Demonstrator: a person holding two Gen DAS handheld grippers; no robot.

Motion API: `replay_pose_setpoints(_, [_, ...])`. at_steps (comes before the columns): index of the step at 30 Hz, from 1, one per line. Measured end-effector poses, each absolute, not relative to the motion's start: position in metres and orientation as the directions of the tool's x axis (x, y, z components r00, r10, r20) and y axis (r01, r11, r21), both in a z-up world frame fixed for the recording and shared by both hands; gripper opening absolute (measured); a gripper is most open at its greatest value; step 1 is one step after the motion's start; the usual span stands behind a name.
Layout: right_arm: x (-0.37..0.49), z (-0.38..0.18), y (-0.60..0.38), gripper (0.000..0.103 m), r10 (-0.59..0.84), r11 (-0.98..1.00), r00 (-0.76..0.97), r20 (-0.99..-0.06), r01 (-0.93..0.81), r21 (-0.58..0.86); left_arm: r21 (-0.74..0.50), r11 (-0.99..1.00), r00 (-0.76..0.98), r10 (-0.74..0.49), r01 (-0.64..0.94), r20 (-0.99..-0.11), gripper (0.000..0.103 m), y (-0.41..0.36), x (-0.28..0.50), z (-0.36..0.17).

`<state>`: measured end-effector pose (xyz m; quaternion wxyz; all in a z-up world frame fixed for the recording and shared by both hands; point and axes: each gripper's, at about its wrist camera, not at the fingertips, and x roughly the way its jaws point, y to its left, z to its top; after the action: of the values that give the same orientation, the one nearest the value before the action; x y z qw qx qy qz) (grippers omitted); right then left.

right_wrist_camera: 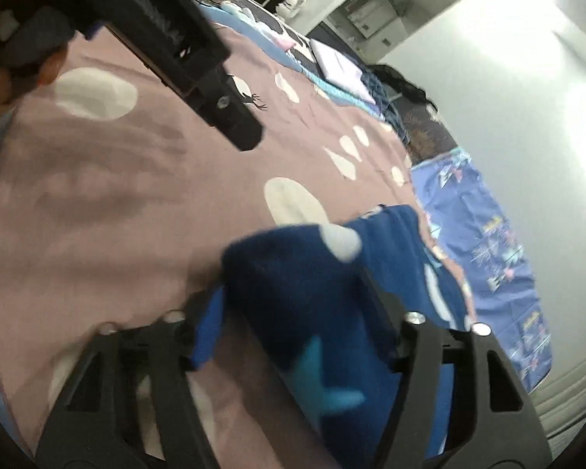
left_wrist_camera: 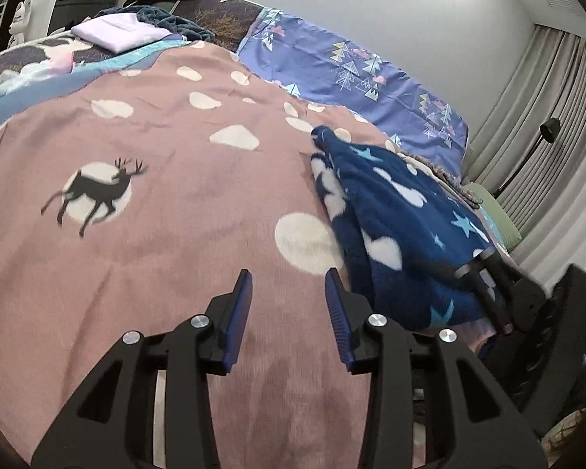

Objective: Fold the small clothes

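Note:
A dark blue fleece garment (left_wrist_camera: 390, 203) with white clouds and light blue stars lies bunched on the right of a pink bedspread (left_wrist_camera: 175, 215) printed with white dots and a deer. My left gripper (left_wrist_camera: 289, 277) hovers open over bare bedspread just left of the garment, with nothing between its blue pads. My right gripper (left_wrist_camera: 476, 269) reaches into the garment's near right edge. In the right wrist view the fleece garment (right_wrist_camera: 390, 234) fills the gap of the right gripper (right_wrist_camera: 293, 289) and both fingers press on it. The picture is blurred there.
A folded pale lilac cloth (left_wrist_camera: 117, 31) and dark clothes lie at the far end of the bed. A purple sheet with a tree pattern (left_wrist_camera: 351, 66) runs along the wall. Curtains (left_wrist_camera: 547, 117) and a black lamp (left_wrist_camera: 549, 131) stand at the right. A hand (right_wrist_camera: 4, 74) holds the left gripper (right_wrist_camera: 199, 58).

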<state>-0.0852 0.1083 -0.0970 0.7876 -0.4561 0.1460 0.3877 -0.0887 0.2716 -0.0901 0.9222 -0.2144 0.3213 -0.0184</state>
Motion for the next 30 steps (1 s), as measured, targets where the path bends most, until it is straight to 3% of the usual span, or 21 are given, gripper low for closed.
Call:
replay_pose_setpoints(2, [-0.080,-0.099,0.116,0.029,0.464,0.313,0.649,-0.603,-0.757,-0.573,-0.407,0.911,0.791,-0.196,-0.073,-0.580,0.049,0.273,-0.079,-0.084])
replay_pose_setpoints(4, [-0.077,-0.095,0.114,0.025,0.477,0.329,0.625,-0.618,-0.779,-0.534,-0.388,0.920,0.783,-0.196,-0.061,-0.590,0.049,0.276,-0.059,-0.078])
replay_pose_setpoints(7, [-0.068,-0.087,0.106,0.024,0.506,0.363,0.568,-0.649,-0.823,-0.437,-0.448,0.894,0.761,-0.288,-0.004,-0.582,0.049,0.277,-0.020,-0.078])
replay_pose_setpoints(9, [-0.069,-0.088,0.106,0.024,0.507,0.365,0.566,-0.650,-0.824,-0.434,-0.541,0.840,0.732,-0.389,0.034,-0.559,0.049,0.276,0.012,-0.084])
replay_pose_setpoints(11, [-0.072,-0.090,0.108,0.024,0.499,0.362,0.583,-0.641,-0.812,-0.457,-0.631,0.775,0.691,-0.482,0.048,-0.539,0.058,0.271,0.048,-0.098])
replay_pose_setpoints(15, [-0.074,-0.090,0.107,0.024,0.500,0.372,0.579,-0.644,-0.815,-0.443,-0.704,0.710,0.643,-0.553,0.030,-0.530,0.061,0.259,0.089,-0.126])
replay_pose_setpoints(16, [-0.073,-0.088,0.107,0.023,0.505,0.379,0.570,-0.649,-0.821,-0.427,-0.722,0.691,0.653,-0.566,0.042,-0.503,0.052,0.259,0.094,-0.127])
replay_pose_setpoints(17, [-0.074,-0.086,0.106,0.021,0.509,0.385,0.564,-0.650,-0.825,-0.414,-0.744,0.666,0.656,-0.581,0.044,-0.481,0.026,0.259,0.099,-0.127])
replay_pose_setpoints(19, [-0.075,-0.077,0.105,0.020,0.524,0.407,0.553,-0.648,-0.830,-0.380,-0.774,0.630,0.689,-0.586,0.056,-0.427,0.021,0.263,0.103,-0.119])
replay_pose_setpoints(22, [-0.076,-0.070,0.105,0.019,0.533,0.424,0.540,-0.651,-0.837,-0.346,-0.760,0.642,0.723,-0.570,0.097,-0.390,0.020,0.263,0.095,-0.114])
replay_pose_setpoints(24, [-0.077,-0.081,0.106,0.019,0.523,0.413,0.520,-0.675,-0.848,-0.332,-0.736,0.676,0.713,-0.535,0.040,-0.452,0.021,0.262,0.094,-0.137])
replay_pose_setpoints(26, [-0.075,-0.087,0.108,0.019,0.515,0.405,0.528,-0.675,-0.844,-0.351,-0.794,0.608,0.714,-0.567,0.026,-0.411,0.020,0.272,0.094,-0.147])
replay_pose_setpoints(30, [-0.075,-0.085,0.105,0.021,0.520,0.413,0.527,-0.672,-0.844,-0.342,-0.747,0.664,0.717,-0.532,0.023,-0.451,0.026,0.265,0.092,-0.140])
